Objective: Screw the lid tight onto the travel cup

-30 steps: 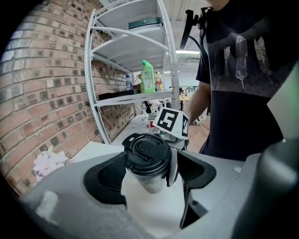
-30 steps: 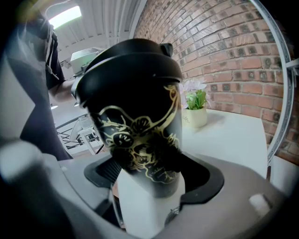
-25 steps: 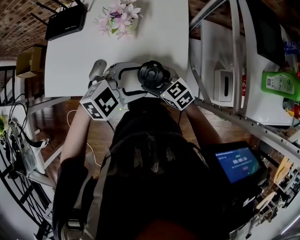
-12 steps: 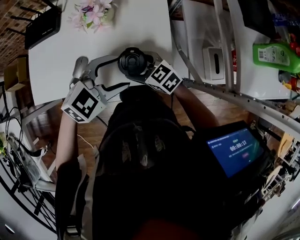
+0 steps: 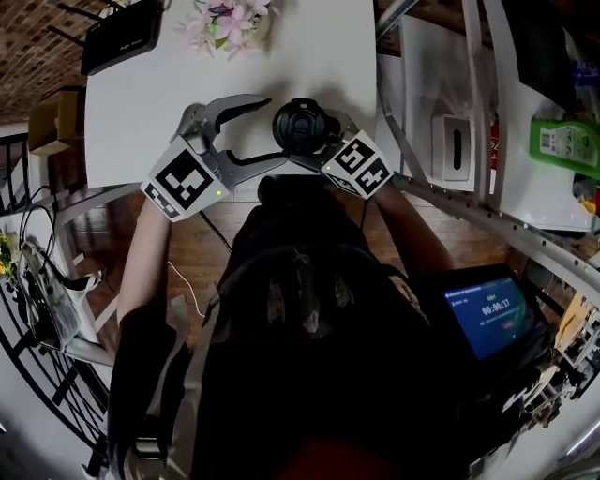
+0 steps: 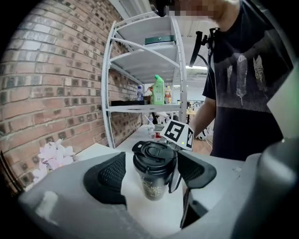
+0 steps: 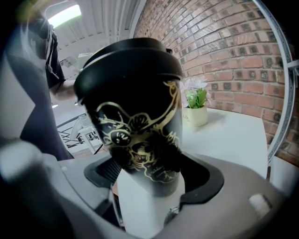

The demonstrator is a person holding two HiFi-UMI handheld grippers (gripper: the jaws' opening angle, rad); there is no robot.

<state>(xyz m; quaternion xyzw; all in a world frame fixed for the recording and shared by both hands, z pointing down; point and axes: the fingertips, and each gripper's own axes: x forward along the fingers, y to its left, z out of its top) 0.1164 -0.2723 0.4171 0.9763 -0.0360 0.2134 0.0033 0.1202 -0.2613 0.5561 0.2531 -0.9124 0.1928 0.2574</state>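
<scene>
Fingers (image 6: pixel 110 175) of the left gripper (image 5: pixel 274 128) are spread wide, released. The cup (image 6: pixel 154 182) stands upright just past their tips, apart from both. Their inner faces carry black ribbed pads (image 6: pixel 196 169) set in smooth grey shells.

The right gripper (image 7: pixel 149 179) has its fingers (image 7: pixel 100 172) clenched on the cup's lower body, one dark pad on each side.

The cup is black and tapers toward the base, with a gold flower pattern on its wall. The lid (image 6: pixel 155 153) sits on top: black, round, with a raised rim and a flip tab. A dark loop hangs from it down the cup's side.

From above, the cup is on the white counter (image 5: pixel 309 47) near its near edge, towards the right edge. Pink flowers (image 5: pixel 230 21) in a small pot stand at the far edge.
</scene>
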